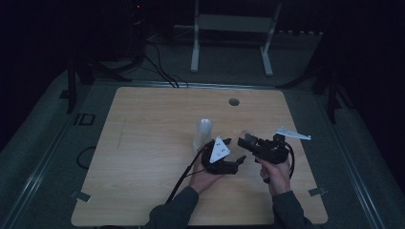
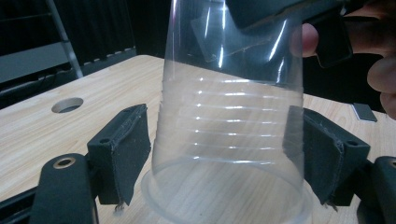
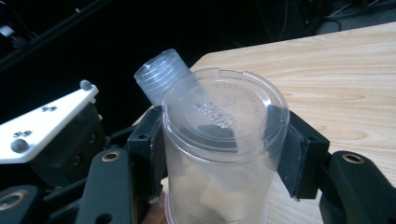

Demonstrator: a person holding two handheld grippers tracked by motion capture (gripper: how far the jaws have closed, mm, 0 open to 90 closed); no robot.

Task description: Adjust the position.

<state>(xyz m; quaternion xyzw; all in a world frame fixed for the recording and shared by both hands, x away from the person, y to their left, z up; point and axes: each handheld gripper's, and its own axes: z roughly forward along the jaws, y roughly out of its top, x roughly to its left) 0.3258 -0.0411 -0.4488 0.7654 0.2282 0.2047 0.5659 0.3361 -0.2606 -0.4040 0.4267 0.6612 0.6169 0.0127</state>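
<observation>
In the high view the left gripper [image 1: 235, 151] and right gripper [image 1: 245, 141] meet nose to nose over the light wooden table [image 1: 143, 143]. In the left gripper view a clear, ribbed plastic cup [image 2: 229, 121] sits between its parted jaws, mouth nearest, one pad just off the wall, its long axis running away to the right gripper. In the right gripper view, that gripper's jaws are clamped on the cup's closed end.
</observation>
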